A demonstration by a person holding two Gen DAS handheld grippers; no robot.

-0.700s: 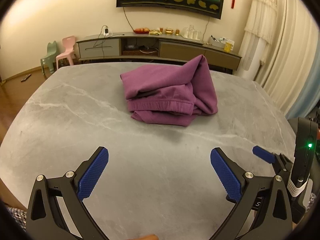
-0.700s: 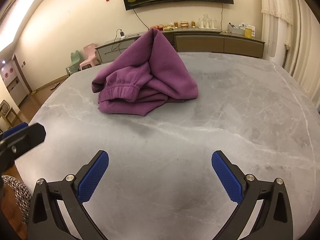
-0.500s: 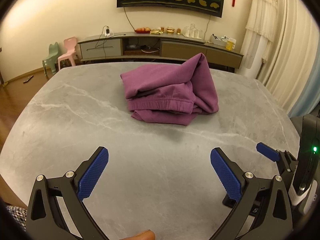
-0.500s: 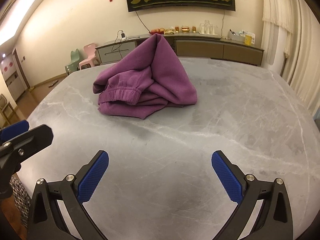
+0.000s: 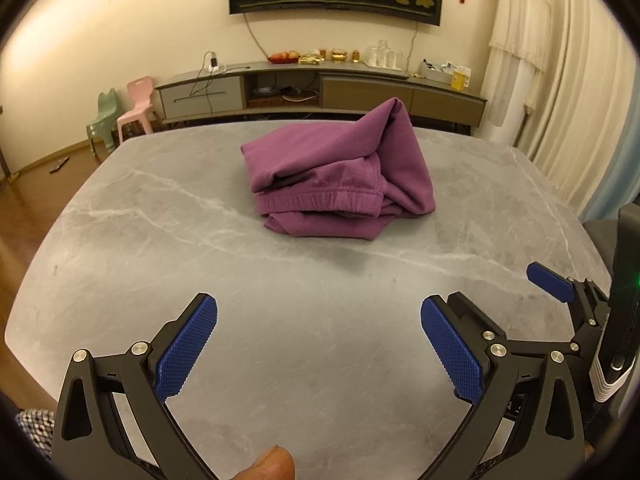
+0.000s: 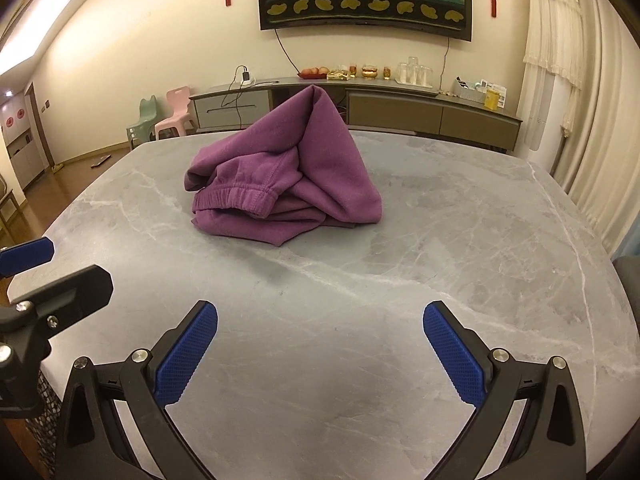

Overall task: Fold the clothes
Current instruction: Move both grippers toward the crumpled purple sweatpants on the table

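A purple fleece garment with an elastic ribbed waistband (image 5: 338, 184) lies bunched in a loose heap on the grey marble-patterned tabletop (image 5: 280, 320), toward the far middle of the surface. It is not flat: one fold rises to a peak at its far right side, clearest from the right wrist view (image 6: 288, 176), where the peak stands like a small tent. The gathered waistband runs across the near face of the heap, curling down at its right end, with flatter layers of the same fabric spread beneath it and a dark opening at the left (the inside cannot be made out). The lowest layer juts toward the near edge as a blunt corner.
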